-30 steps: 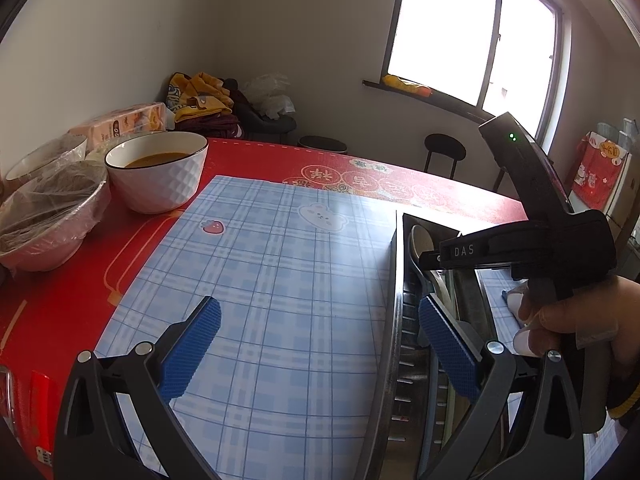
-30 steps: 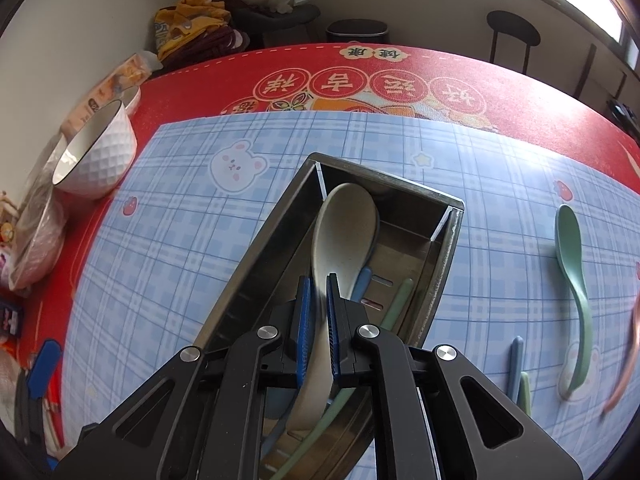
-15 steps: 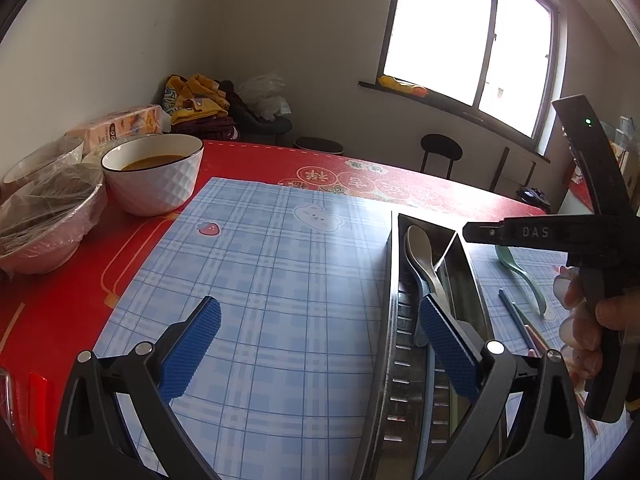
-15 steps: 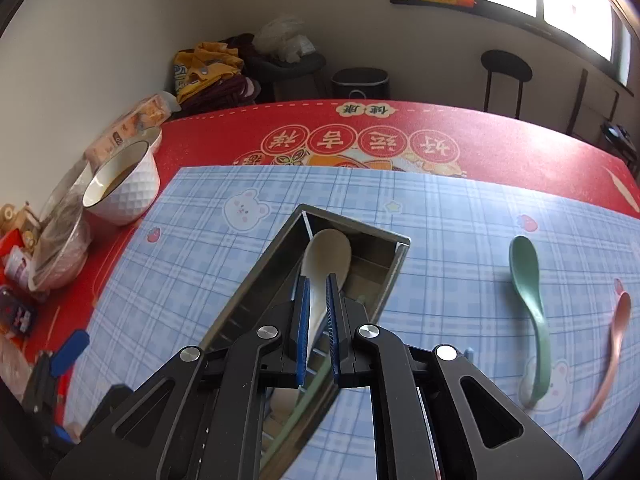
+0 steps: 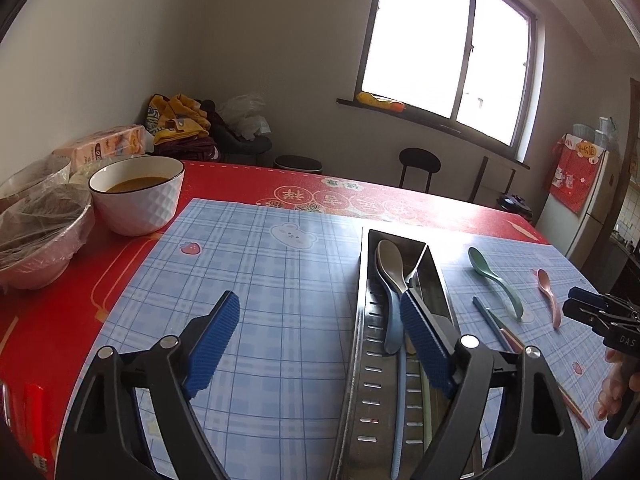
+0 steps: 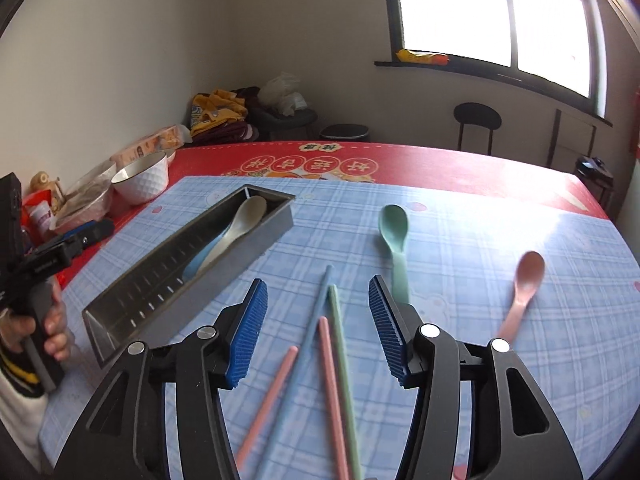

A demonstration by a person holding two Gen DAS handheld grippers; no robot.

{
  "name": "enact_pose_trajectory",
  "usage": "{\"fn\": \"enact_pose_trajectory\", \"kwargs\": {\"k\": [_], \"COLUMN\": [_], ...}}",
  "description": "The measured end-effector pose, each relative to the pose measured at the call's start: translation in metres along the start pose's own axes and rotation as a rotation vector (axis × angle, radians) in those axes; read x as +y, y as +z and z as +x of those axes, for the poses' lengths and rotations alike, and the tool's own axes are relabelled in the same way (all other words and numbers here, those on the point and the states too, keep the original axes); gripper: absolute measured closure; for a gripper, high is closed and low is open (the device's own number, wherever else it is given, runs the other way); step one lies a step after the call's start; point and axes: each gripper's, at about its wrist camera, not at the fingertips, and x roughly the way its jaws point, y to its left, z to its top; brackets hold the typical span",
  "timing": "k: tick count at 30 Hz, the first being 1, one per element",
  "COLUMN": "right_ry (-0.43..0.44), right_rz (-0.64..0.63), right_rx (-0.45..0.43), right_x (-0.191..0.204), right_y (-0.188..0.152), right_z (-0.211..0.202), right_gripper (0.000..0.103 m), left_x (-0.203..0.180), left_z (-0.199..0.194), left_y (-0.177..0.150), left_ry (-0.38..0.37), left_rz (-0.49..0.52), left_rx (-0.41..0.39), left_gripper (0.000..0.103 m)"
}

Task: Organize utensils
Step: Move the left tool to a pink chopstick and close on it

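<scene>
A metal utensil tray lies on the blue plaid mat and holds a beige spoon, a blue spoon and chopsticks. A green spoon, a pink spoon and loose blue, green and pink chopsticks lie on the mat right of the tray. My right gripper is open and empty above the loose chopsticks. My left gripper is open and empty; its right finger is over the tray.
A white bowl of brown liquid and wrapped bowls stand on the red table at the left. Tissue packs and clothes lie behind them. Stools stand beyond the far table edge.
My right gripper let go of the beige spoon in the tray, opened, and moved right and back over the loose chopsticks. The left gripper stayed open and hardly moved.
</scene>
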Motion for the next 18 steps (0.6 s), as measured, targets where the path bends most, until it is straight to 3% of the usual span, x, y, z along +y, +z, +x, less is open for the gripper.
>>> {"fn": "enact_pose_trajectory", "kwargs": {"k": [9,12,14,18], "right_ry": [-0.161,-0.173,-0.176,-0.167], "right_rz": [0.092,0.104,0.107,0.134], "right_rx": [-0.039,-0.05,-0.053,-0.051], "right_x": [-0.071,-0.077,-0.079,-0.084], "right_y": [-0.034,-0.037,-0.039,-0.038], "right_z": [-0.033,-0.032,-0.03,-0.027], "right_gripper": [0.051,0.051,0.051,0.051], "left_x": [-0.098,-0.132,-0.153,-0.178], "left_z": [-0.032,-0.03,-0.022,-0.003], "left_y": [-0.019,-0.036,-0.049,-0.067], "left_ry": [-0.142,-0.226,-0.266,-0.261], "left_rz": [0.186,0.228,0.272,0.324], "left_rx": [0.034,0.09,0.149,0.243], "left_gripper": [0.046,0.052,0.062,0.069]}}
